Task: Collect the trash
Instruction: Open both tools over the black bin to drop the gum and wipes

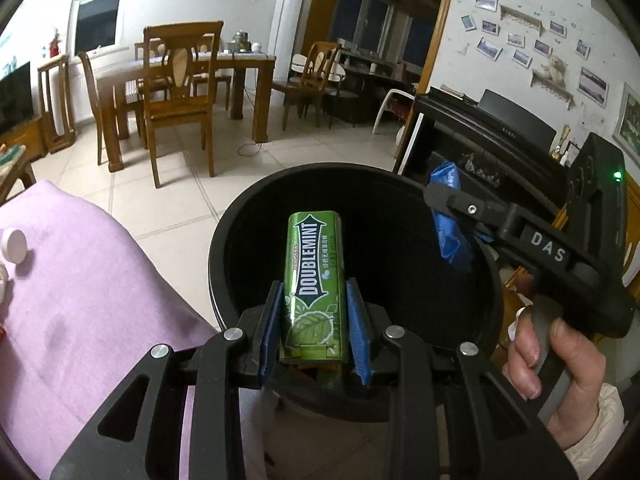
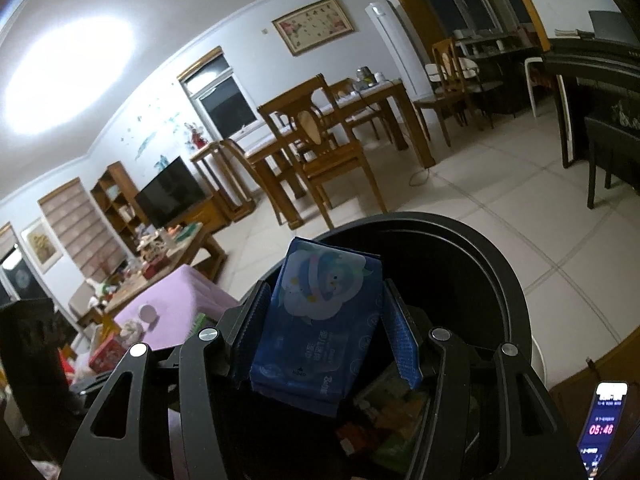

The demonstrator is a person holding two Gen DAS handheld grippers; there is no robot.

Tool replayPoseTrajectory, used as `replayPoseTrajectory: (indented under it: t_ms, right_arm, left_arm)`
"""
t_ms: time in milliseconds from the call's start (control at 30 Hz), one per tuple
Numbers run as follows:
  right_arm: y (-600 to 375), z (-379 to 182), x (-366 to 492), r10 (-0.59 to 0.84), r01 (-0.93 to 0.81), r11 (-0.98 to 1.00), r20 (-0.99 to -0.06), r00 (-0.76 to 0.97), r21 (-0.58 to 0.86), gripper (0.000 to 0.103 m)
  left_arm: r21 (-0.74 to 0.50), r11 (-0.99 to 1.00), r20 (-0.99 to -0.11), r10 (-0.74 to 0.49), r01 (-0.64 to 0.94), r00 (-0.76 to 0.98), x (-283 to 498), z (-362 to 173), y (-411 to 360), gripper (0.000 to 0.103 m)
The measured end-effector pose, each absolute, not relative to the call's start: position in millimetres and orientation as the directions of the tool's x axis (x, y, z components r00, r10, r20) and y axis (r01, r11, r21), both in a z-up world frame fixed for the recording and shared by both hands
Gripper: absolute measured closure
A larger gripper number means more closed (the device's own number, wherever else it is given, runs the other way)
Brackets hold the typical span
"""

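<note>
Green and glossy, the gum box (image 1: 314, 280) sits clamped between the jaws of your left gripper (image 1: 314, 320), poking out toward twelve o'clock over the open mouth of the black bin (image 1: 224, 248). Your right gripper (image 2: 326, 332) has its jaws closed on a blue tissue pack (image 2: 320, 320), held over the same bin. At nine o'clock of the bin lies the bench under a purple cloth (image 1: 92, 280).

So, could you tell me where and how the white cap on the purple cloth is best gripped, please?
Grip the white cap across its round rim, coming from above. It lies flat and low on the purple cloth, so only its edge gives the pads purchase. The left gripper is still full with the gum pack.
</note>
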State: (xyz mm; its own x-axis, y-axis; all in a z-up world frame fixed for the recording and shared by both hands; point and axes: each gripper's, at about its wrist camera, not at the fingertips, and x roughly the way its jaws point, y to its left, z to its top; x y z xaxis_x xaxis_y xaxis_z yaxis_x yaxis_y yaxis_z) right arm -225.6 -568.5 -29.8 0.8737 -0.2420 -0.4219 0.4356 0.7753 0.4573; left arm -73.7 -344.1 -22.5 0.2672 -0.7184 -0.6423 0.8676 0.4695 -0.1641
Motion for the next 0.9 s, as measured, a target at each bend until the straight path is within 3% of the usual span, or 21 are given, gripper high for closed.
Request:
replayPoseTrajectory:
  t_ms: [767,900]
  right_arm:
    - [-549.6,-45.4,-207.8,-0.234,0.45,0.766,-0.453,0.86,0.459,0.047]
    - [-545.8,-48.2,-203.6,-0.237,0.456,0.762,-0.458,0.857,0.46,0.044]
  left_arm:
    - [-0.129,0.465,-0.652,-0.705,0.876,0.278,-86.8,-23.2,-349.9,0.072]
    - [-0.122,0.474,-0.645,-0.706,0.872,0.293,-87.9,-23.0,-348.9,0.067]
